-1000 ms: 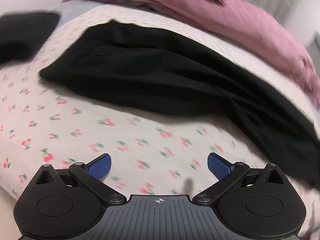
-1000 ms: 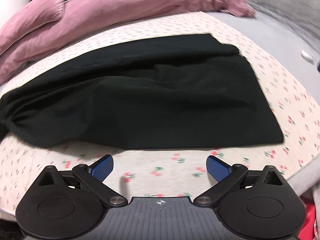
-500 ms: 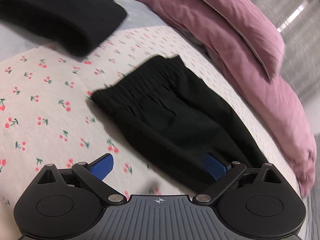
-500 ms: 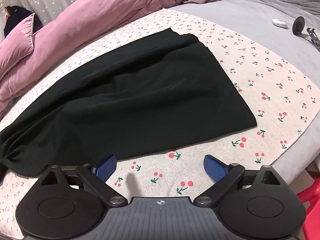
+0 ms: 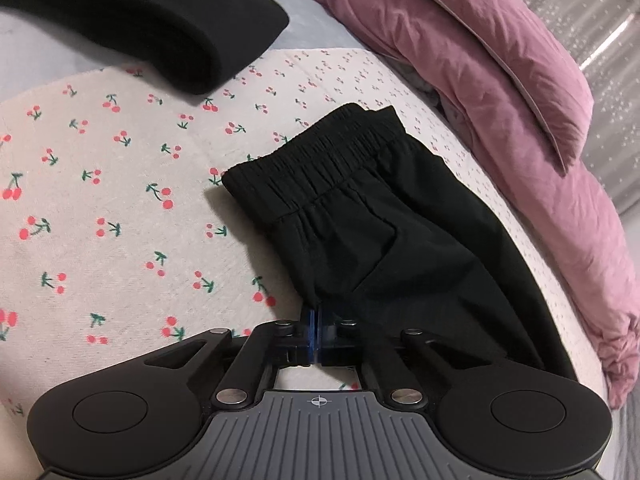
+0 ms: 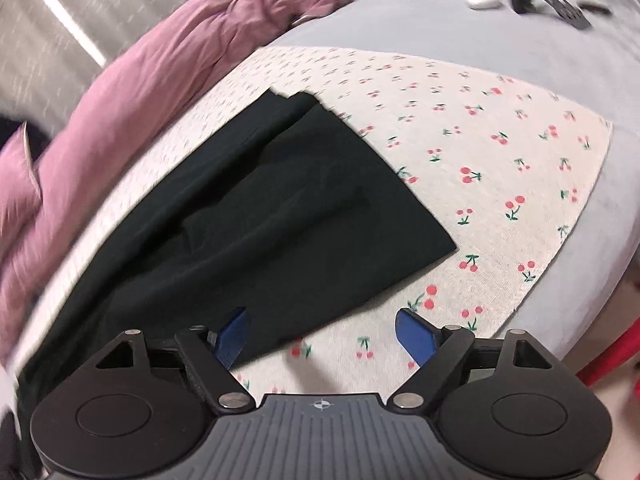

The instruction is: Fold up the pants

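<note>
Black pants point(image 5: 384, 240) lie folded lengthwise on a cherry-print cloth point(image 5: 100, 208). In the left wrist view their elastic waistband point(image 5: 320, 160) points away from me, and my left gripper point(image 5: 318, 334) is shut on the near edge of the pants just below the waistband. In the right wrist view the leg end of the pants point(image 6: 280, 208) lies flat. My right gripper point(image 6: 320, 336) is open, its left blue pad over the near hem edge and its right pad over the bare cloth point(image 6: 500, 168).
A folded black garment point(image 5: 160, 28) lies at the far left of the cloth. A pink duvet point(image 5: 500, 92) runs along the far side of the bed. A small white case point(image 6: 482, 1) and dark objects point(image 6: 560, 0) lie on the grey sheet.
My left gripper moved in to the waist end and shut on the pants' edge. My right gripper moved closer to the leg hems and stayed open.
</note>
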`<action>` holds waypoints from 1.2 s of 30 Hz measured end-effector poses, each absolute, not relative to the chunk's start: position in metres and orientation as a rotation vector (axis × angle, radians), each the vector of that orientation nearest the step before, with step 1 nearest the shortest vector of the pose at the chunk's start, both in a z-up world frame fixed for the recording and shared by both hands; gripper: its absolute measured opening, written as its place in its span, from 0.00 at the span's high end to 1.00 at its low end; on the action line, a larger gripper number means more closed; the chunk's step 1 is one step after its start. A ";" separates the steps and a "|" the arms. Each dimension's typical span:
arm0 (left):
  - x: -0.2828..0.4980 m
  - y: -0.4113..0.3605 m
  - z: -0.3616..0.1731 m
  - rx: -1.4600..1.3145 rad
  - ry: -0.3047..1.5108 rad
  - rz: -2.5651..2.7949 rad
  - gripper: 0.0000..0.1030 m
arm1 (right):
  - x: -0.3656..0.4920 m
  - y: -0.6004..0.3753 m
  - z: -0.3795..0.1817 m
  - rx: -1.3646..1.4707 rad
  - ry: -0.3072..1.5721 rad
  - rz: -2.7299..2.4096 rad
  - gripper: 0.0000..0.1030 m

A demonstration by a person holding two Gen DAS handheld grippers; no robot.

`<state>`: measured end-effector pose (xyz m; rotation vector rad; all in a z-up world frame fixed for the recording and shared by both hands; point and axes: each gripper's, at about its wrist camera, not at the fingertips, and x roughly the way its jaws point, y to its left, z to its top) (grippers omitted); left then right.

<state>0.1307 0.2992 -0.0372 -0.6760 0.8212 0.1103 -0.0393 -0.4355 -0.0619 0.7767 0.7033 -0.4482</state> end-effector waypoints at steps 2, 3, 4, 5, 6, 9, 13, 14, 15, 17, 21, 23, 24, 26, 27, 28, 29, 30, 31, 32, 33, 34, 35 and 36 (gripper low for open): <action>0.127 0.298 -0.035 -0.650 0.810 0.112 1.00 | -0.035 -0.438 -0.065 0.779 0.669 -0.489 0.40; 0.125 0.298 -0.034 -0.640 0.804 0.113 1.00 | -0.033 -0.441 -0.066 0.774 0.657 -0.515 0.49; 0.124 0.298 -0.033 -0.626 0.799 0.116 1.00 | -0.031 -0.444 -0.068 0.774 0.650 -0.546 0.69; 0.123 0.297 -0.032 -0.615 0.796 0.118 1.00 | -0.030 -0.449 -0.070 0.786 0.647 -0.574 0.90; 0.122 0.297 -0.031 -0.605 0.792 0.118 1.00 | -0.029 -0.455 -0.071 0.799 0.647 -0.584 0.99; 0.118 0.296 -0.025 -0.568 0.781 0.115 1.00 | -0.029 -0.469 -0.067 0.780 0.659 -0.580 1.00; 0.107 0.302 -0.008 -0.500 0.765 0.088 1.00 | -0.034 -0.482 -0.048 0.691 0.657 -0.587 1.00; 0.105 0.304 -0.005 -0.497 0.771 0.069 1.00 | -0.035 -0.487 -0.046 0.697 0.657 -0.578 1.00; 0.102 0.307 -0.002 -0.489 0.780 0.048 1.00 | -0.036 -0.488 -0.044 0.695 0.658 -0.574 1.00; 0.099 0.308 0.000 -0.458 0.802 0.019 1.00 | -0.039 -0.489 -0.041 0.671 0.665 -0.574 1.00; 0.085 0.305 -0.001 -0.366 0.849 -0.016 1.00 | -0.046 -0.486 -0.043 0.619 0.687 -0.580 1.00; 0.079 0.303 -0.004 -0.309 0.884 -0.032 1.00 | -0.049 -0.487 -0.047 0.612 0.701 -0.587 1.00; 0.077 0.301 -0.007 -0.283 0.901 -0.036 1.00 | -0.049 -0.488 -0.048 0.607 0.708 -0.592 1.00; 0.073 0.298 -0.012 -0.218 0.932 -0.042 0.98 | -0.050 -0.490 -0.053 0.601 0.724 -0.603 1.00; 0.071 0.296 -0.014 -0.183 0.941 -0.040 0.98 | -0.051 -0.491 -0.055 0.601 0.732 -0.606 1.00; 0.069 0.294 -0.015 -0.156 0.946 -0.039 0.97 | -0.051 -0.492 -0.058 0.599 0.741 -0.611 1.00; 0.067 0.292 -0.015 -0.123 0.952 -0.036 0.96 | -0.052 -0.493 -0.060 0.592 0.748 -0.616 1.00; 0.065 0.290 -0.015 -0.097 0.956 -0.029 0.96 | -0.052 -0.492 -0.061 0.581 0.751 -0.621 1.00; 0.064 0.290 -0.014 -0.075 0.966 -0.014 0.95 | -0.053 -0.492 -0.061 0.570 0.756 -0.623 1.00; 0.063 0.289 -0.013 -0.052 0.978 0.008 0.95 | -0.053 -0.492 -0.060 0.560 0.761 -0.629 1.00; 0.062 0.288 -0.012 -0.024 0.986 0.022 0.94 | -0.054 -0.492 -0.059 0.546 0.767 -0.640 0.90; 0.060 0.287 -0.010 0.000 0.994 0.035 0.93 | -0.054 -0.492 -0.057 0.534 0.769 -0.646 0.83; 0.059 0.286 -0.007 0.010 0.999 0.045 0.91 | -0.055 -0.492 -0.054 0.521 0.767 -0.662 0.66; 0.058 0.286 -0.003 0.014 1.000 0.052 0.84 | -0.056 -0.491 -0.050 0.505 0.762 -0.673 0.57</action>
